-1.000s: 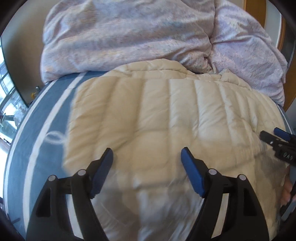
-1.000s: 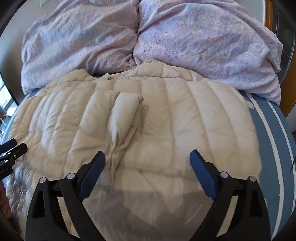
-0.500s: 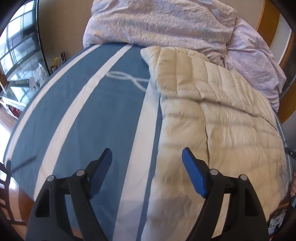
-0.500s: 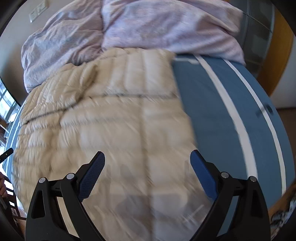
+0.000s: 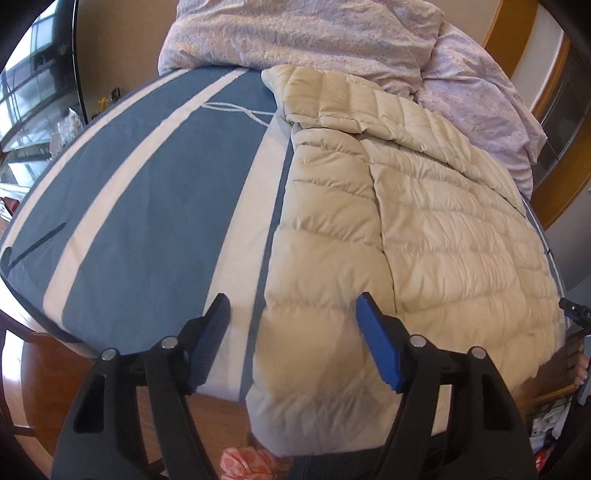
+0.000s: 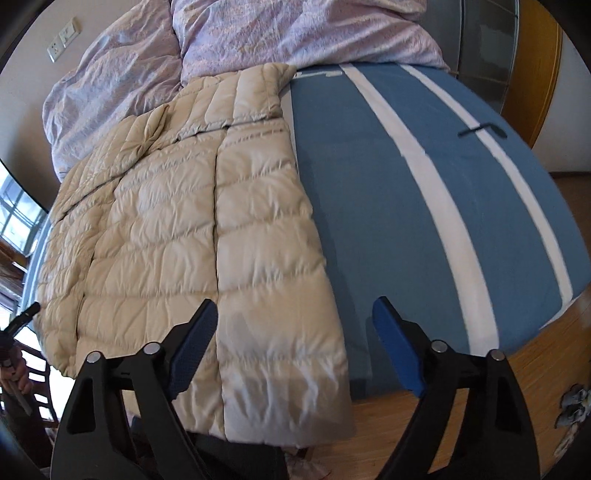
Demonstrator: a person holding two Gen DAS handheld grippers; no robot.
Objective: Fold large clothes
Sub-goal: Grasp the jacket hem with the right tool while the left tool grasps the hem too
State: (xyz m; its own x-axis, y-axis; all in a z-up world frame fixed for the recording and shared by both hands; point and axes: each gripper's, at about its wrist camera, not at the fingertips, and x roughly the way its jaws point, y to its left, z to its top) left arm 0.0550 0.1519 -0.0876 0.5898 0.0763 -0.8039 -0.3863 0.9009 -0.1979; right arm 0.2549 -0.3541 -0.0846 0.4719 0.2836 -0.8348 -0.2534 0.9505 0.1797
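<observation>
Daylit window (image 5: 33, 85), beige wall (image 6: 33, 70), wooden floor (image 6: 480, 417), striped bed (image 5: 147, 206).

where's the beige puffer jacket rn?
The beige puffer jacket lies flat on the blue striped bed cover, collar end against the lilac duvet; it fills the right of the left wrist view and the left of the right wrist view.

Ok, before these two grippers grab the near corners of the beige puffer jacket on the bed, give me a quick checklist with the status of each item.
1. Left gripper open, nothing between pads, jaws just been closing: ok.
2. Right gripper open, jaws just been closing, empty: ok.
3. Jacket spread flat on the striped bedsheet: ok.
4. Left gripper straddles the jacket's side edge: ok.
5. Right gripper straddles the opposite edge: ok.
6. Duvet off the jacket: not ok, its far end touches or tucks under.
</observation>
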